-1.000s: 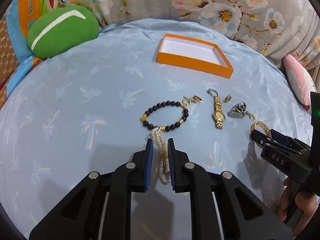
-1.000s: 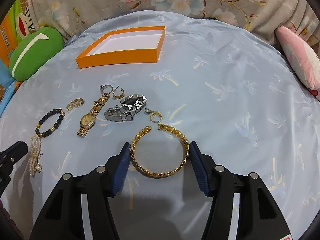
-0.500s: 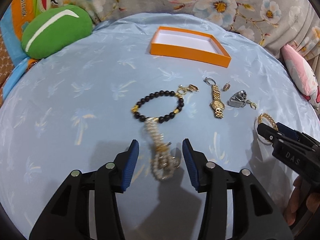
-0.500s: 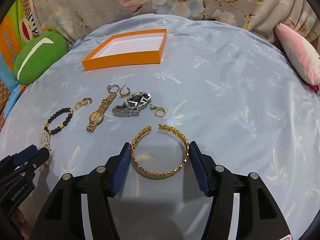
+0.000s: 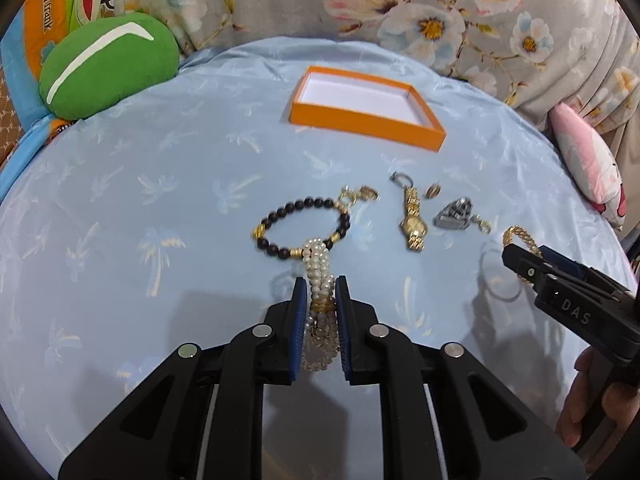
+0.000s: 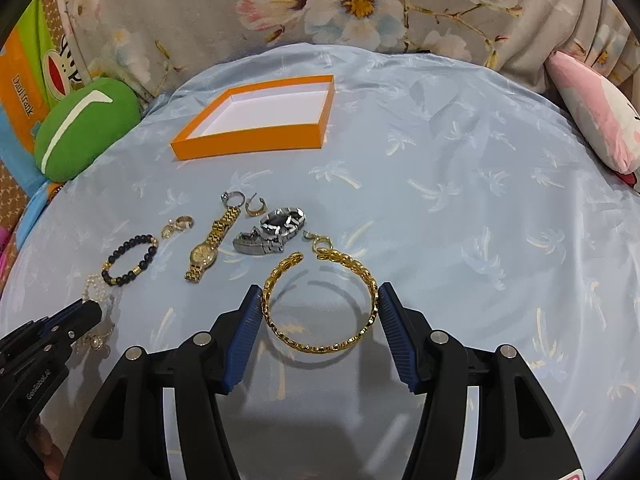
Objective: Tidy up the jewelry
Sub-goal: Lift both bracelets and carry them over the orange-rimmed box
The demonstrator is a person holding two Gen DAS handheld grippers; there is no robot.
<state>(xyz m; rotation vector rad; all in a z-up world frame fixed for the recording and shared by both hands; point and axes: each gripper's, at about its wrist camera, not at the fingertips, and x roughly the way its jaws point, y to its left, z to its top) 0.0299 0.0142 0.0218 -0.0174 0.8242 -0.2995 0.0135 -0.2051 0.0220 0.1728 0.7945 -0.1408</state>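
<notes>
My left gripper (image 5: pixel 322 292) is closing on a white pearl bracelet (image 5: pixel 318 268), and both blue pads press its strands. The pearls' far end lies over a black bead bracelet (image 5: pixel 304 224) on the blue cloth. My right gripper (image 6: pixel 320 304) is shut on a gold open bangle (image 6: pixel 316 348), held just above the cloth with its shadow below. A gold watch (image 6: pixel 204 254), a silver watch (image 6: pixel 276 228) and small gold rings (image 6: pixel 182 224) lie between the two grippers. The orange box (image 6: pixel 248 146) stands empty farther back.
A green cushion (image 5: pixel 108 64) sits at the back left and a pink plush (image 6: pixel 592 120) at the right edge. Floral fabric rises behind the blue cloth. A hand (image 5: pixel 592 400) holds the right gripper at the lower right.
The left jaws opened wide around the pearl bracelet half a second ago and have shut on it again. The right gripper and its bangle have stayed put.
</notes>
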